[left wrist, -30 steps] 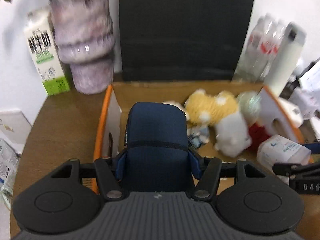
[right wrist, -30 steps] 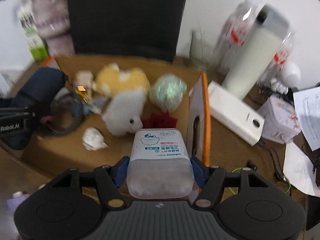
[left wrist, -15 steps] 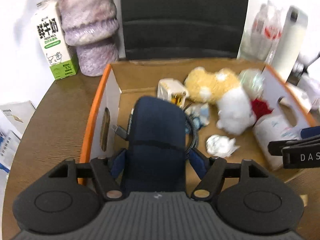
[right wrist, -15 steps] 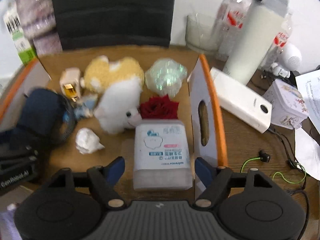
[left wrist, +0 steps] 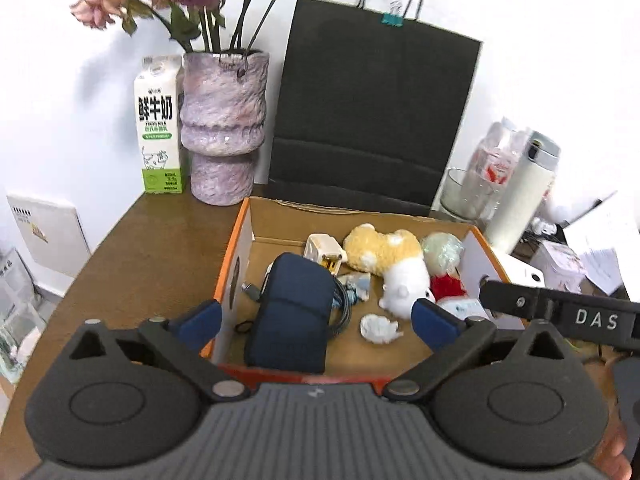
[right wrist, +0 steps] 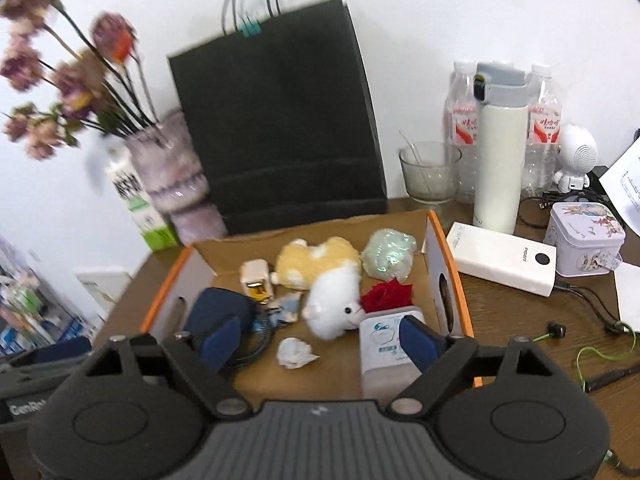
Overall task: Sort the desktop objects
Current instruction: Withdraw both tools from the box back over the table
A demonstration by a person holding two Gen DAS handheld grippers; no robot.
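Observation:
An orange-rimmed cardboard box (left wrist: 234, 264) (right wrist: 448, 248) holds a navy pouch (left wrist: 292, 312) (right wrist: 218, 312) at its left and a white wipes pack (right wrist: 384, 344) (left wrist: 466, 308) at its front right. My left gripper (left wrist: 316, 320) hangs above the box's near edge, its jaws opening wide, pads clear of the pouch. Back from the box, my right gripper (right wrist: 320, 338) also has its jaws opening, and nothing is pressed between them. A yellow and white plush toy (right wrist: 332, 280), a red rose (right wrist: 388, 294) and crumpled paper (right wrist: 296, 354) lie in the box too.
Behind the box stand a black paper bag (left wrist: 372, 120), a purple vase (left wrist: 222, 128) and a milk carton (left wrist: 158, 124). Right of it are a white flask (right wrist: 500, 160), water bottles, a glass bowl (right wrist: 430, 172), a power bank (right wrist: 504, 258), a tin (right wrist: 584, 240) and cables.
Both grippers let go: the pouch and the wipes pack now lie in the box. Both grippers drew back and up from the box, jaws spread wider.

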